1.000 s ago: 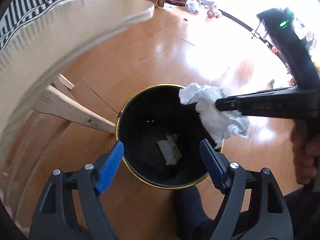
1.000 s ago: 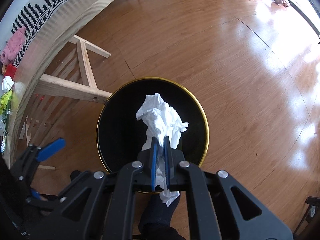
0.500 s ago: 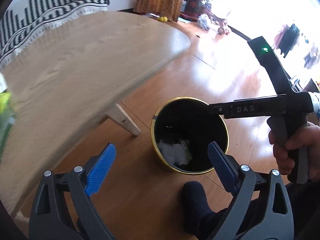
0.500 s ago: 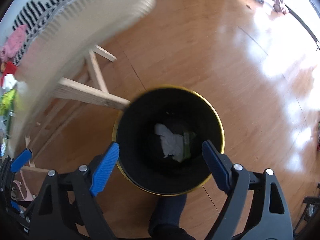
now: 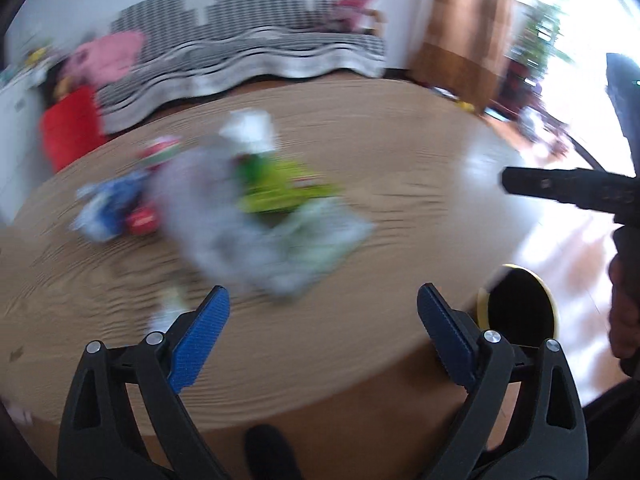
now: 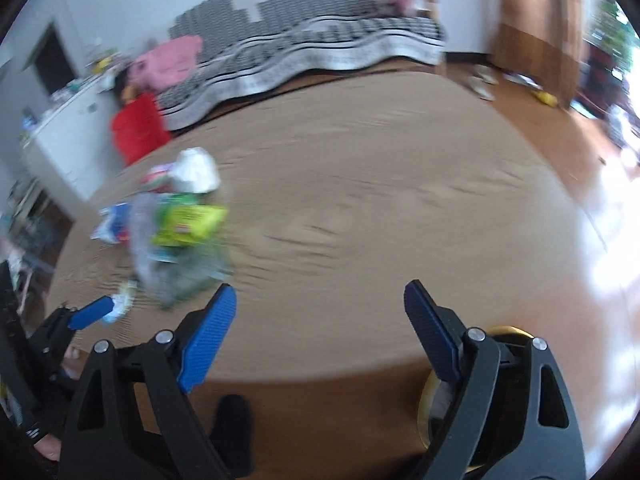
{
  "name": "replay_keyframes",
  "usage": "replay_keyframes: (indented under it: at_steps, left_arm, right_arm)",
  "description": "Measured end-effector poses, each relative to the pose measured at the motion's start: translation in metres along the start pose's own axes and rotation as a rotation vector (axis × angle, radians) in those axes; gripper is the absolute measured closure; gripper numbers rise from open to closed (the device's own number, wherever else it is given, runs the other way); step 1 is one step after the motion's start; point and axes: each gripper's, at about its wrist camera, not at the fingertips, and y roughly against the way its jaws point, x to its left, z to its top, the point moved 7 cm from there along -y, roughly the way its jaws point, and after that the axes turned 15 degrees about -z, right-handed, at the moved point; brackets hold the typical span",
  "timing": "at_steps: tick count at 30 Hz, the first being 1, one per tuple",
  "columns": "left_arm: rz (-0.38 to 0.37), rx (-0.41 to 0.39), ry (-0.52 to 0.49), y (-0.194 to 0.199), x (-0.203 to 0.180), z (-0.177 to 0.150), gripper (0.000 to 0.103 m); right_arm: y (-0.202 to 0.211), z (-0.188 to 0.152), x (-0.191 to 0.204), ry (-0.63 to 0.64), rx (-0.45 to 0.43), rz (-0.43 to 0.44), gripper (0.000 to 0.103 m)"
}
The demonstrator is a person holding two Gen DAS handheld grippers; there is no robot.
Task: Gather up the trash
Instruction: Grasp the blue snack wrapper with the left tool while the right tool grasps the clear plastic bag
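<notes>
On table (image 5: 360,340): blurred trash pile (image 5: 256,216) (green, blue, clear wrappers).

This is a home, most likely a living room. A sofa (image 6: 320,44) under a black-and-white patterned throw stands along a white wall, with pink clothes (image 6: 168,60) and a red cushion (image 6: 138,128) heaped at one end. A low round wooden bench (image 6: 380,200) fills the middle, carrying a blurred litter of wrappers (image 6: 176,224) and crumpled paper (image 6: 196,170). The floor (image 6: 592,152) is glossy wood with slippers (image 6: 480,80) left on it. Brown curtains (image 5: 468,12) hang beside a bright window, with a potted plant (image 5: 544,36) near them. A black bin with a gold rim (image 5: 518,300) stands on the floor by the bench.
</notes>
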Motion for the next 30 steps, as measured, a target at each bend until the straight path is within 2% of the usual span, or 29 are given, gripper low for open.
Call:
replay_keyframes:
  at_steps: [3, 8, 13, 17, 18, 19, 20, 21, 22, 24, 30]
  left_arm:
    - [0.064, -0.001, 0.105, 0.014, 0.062, -0.008, 0.011]
    - [0.098, 0.007, 0.214, 0.02, 0.124, -0.029, 0.011]
    - [0.051, 0.028, 0.278, 0.009, 0.142, -0.038, 0.011]
    - [0.046, 0.024, 0.241, -0.006, 0.134, -0.032, 0.012]
    - [0.051, 0.028, 0.227, -0.011, 0.133, -0.028, 0.015]
    - [0.059, 0.032, 0.216, -0.014, 0.132, -0.028, 0.025]
    - [0.083, 0.033, 0.202, -0.015, 0.132, -0.027, 0.03]
    - [0.098, 0.035, 0.188, -0.014, 0.133, -0.029, 0.047]
    - [0.107, 0.035, 0.175, -0.013, 0.132, -0.029, 0.07]
    - [0.097, 0.04, 0.18, -0.011, 0.135, -0.029, 0.088]
    - [0.131, 0.044, 0.25, 0.011, 0.161, -0.041, 0.089]
  right_arm:
    - [-0.016, 0.014, 0.052, 0.059, 0.002, 0.048, 0.02]
    - [-0.034, 0.019, 0.126, 0.125, 0.02, 0.116, 0.02]
    - [-0.042, 0.017, 0.174, 0.196, 0.024, 0.133, 0.02]
    - [-0.048, 0.015, 0.187, 0.234, 0.032, 0.127, 0.02]
    - [-0.05, 0.015, 0.189, 0.239, 0.034, 0.124, 0.02]
    - [-0.052, 0.015, 0.192, 0.244, 0.036, 0.122, 0.02]
    - [-0.055, 0.016, 0.196, 0.25, 0.038, 0.123, 0.02]
    - [-0.057, 0.017, 0.2, 0.255, 0.041, 0.125, 0.02]
    - [-0.059, 0.016, 0.203, 0.26, 0.044, 0.128, 0.02]
    - [-0.062, 0.016, 0.214, 0.279, 0.043, 0.131, 0.022]
    - [-0.072, 0.014, 0.246, 0.353, 0.026, 0.118, 0.026]
